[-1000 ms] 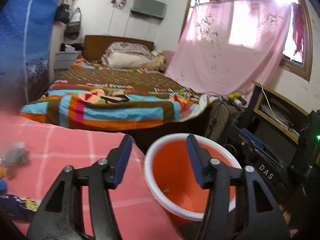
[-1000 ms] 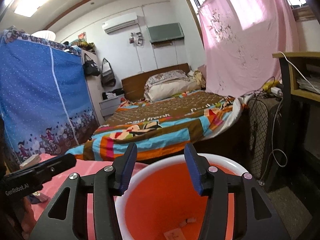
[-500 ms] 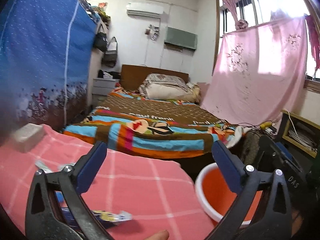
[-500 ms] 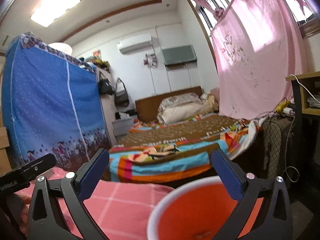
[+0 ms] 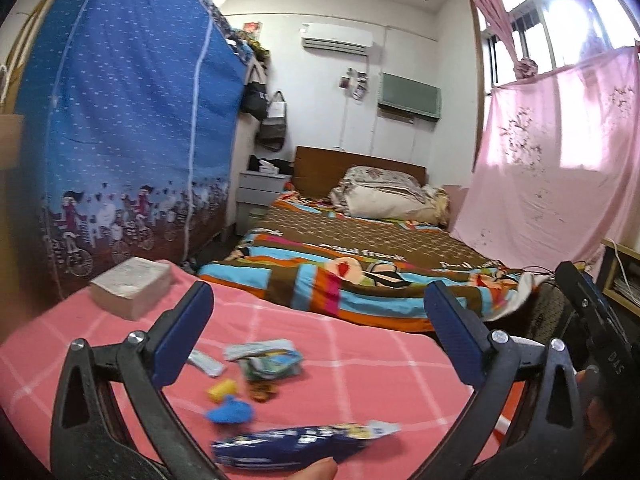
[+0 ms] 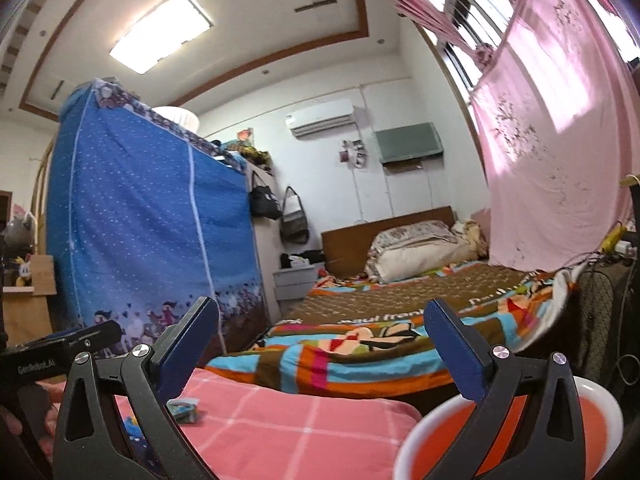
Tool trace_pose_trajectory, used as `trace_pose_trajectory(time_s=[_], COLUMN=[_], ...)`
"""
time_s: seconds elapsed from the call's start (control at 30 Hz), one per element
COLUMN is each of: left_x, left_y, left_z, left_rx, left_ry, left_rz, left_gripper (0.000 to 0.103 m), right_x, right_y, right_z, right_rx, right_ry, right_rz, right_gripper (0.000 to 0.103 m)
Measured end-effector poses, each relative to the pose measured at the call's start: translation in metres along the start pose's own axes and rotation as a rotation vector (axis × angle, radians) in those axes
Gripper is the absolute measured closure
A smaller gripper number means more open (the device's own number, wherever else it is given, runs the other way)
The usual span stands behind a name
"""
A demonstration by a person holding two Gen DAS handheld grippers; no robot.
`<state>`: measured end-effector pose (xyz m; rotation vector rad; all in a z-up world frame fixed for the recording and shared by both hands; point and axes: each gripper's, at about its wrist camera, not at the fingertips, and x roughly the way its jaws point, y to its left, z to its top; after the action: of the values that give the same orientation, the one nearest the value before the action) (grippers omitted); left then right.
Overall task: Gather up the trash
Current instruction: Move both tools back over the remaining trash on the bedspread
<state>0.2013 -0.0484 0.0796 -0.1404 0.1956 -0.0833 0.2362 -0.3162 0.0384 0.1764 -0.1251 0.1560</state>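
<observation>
I see the orange bin [image 6: 560, 432], white-rimmed, low at near right; its contents are hidden. My left gripper [image 5: 316, 336] and right gripper [image 6: 320, 344] are both spread wide. Crumpled wrappers [image 5: 268, 360] lie scattered on the pink cloth [image 5: 360, 360].

— What sort of room?
— A bedroom: white walls, a bed [image 5: 360, 264] under a striped blanket, a blue fabric wardrobe [image 5: 132, 152] at left.
— And light?
— A ceiling panel [image 6: 160, 34] glows; a pink sheet [image 5: 560, 160] covers the window.
</observation>
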Motion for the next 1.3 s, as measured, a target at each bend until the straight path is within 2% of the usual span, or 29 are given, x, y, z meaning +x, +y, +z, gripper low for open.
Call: trace_pose_trajectory(time_s=[0.43,0.6,0.8,0.87,0.97,1.03,1.17,1.3], left_x=[-0.001,0.005,0.014,0.019,0.030,0.036,0.050,0.061], left_y=[0.065,0.085,0.096,0.095,0.095,0.096,0.097,0.091], left_z=[-0.006,-0.018,-0.028,-0.031,-0.035,-0.038,-0.045,-0.051], left_rx=[-0.014,-0.056,-0.091,-0.075,-0.074,-0.084,-0.090,-0.069], left_ry=[-0.021,0.026,0.148,0.184,0.241,0.279,0.354,0.426], left_rz=[0.104,0.100,0.065,0.062,0.051,0.039,0.010,-0.015], left_gripper=[0.000,0.000,0.000,0.003,0.014,0.024,0.034,0.048], right_x=[0.030,0.042,0.055,0.060,0.068,0.072,0.081,0.091], right_y=[0.061,0.078,0.089,0.091,0.096,0.099,0.103,0.106], right_z=[-0.023,-0.036,-0.049,-0.052,-0.057,-0.060,-0.066,-0.072], right_rx=[-0.059,-0.098,-0.145,-0.149,-0.163,-0.175,-0.190,-0.183], right_ry=[0.041,0.090,0.171,0.206,0.258,0.286,0.353,0.431], right_rz=[0.103,0.128,0.150,0.165,0.178,0.185,0.206,0.233], right_gripper=[0.000,0.000,0.000,0.000,0.000,0.000,0.001,0.009])
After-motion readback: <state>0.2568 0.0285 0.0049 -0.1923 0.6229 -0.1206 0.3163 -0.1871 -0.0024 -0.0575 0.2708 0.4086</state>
